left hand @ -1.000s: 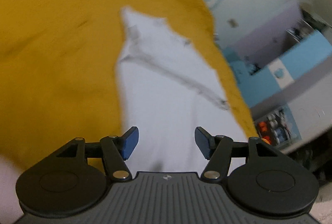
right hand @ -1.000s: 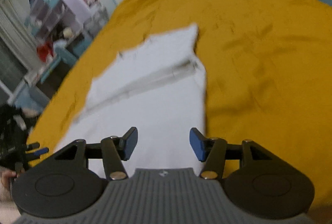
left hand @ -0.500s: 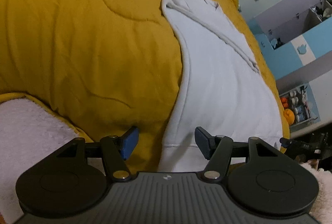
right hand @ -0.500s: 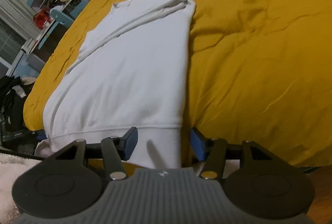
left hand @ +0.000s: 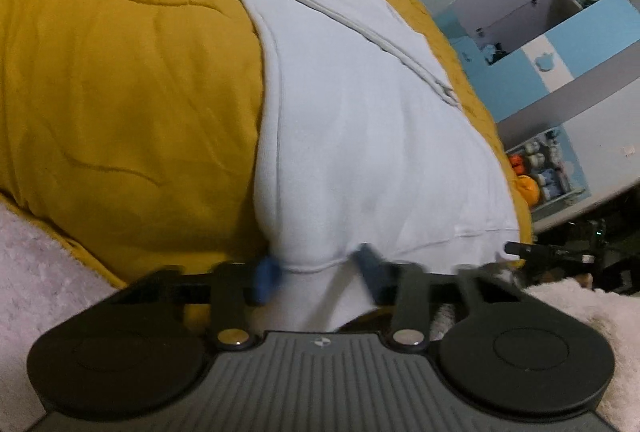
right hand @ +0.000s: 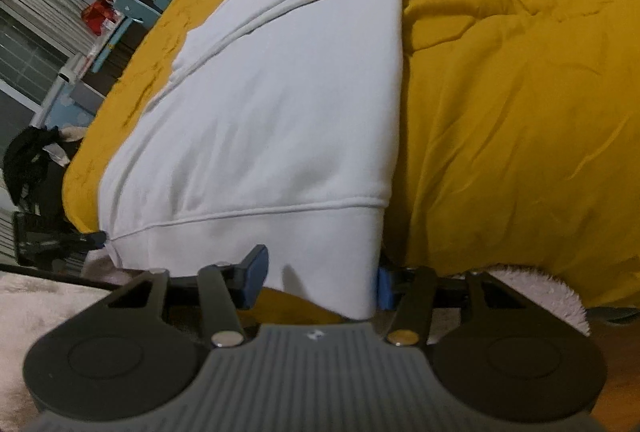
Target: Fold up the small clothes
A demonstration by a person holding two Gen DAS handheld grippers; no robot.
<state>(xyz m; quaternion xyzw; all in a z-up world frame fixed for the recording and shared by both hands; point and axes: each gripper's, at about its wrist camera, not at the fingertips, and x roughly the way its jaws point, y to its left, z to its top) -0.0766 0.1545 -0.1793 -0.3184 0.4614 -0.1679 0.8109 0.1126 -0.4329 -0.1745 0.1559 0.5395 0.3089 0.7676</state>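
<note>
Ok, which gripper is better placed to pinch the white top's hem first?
Probably left: the left gripper has the hem centred between narrower jaws; the right gripper stands wider around its corner.

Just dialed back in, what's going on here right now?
A person is folding a white long-sleeved cotton sweatshirt that lies lengthwise on a mustard-yellow quilted bedspread, sleeves already folded in. The left hand-held gripper and the right hand-held gripper each sit at a corner of the ribbed bottom hem, with the fabric between their blue fingers. Neither looks fully clamped yet. The left view is motion-blurred.
</note>
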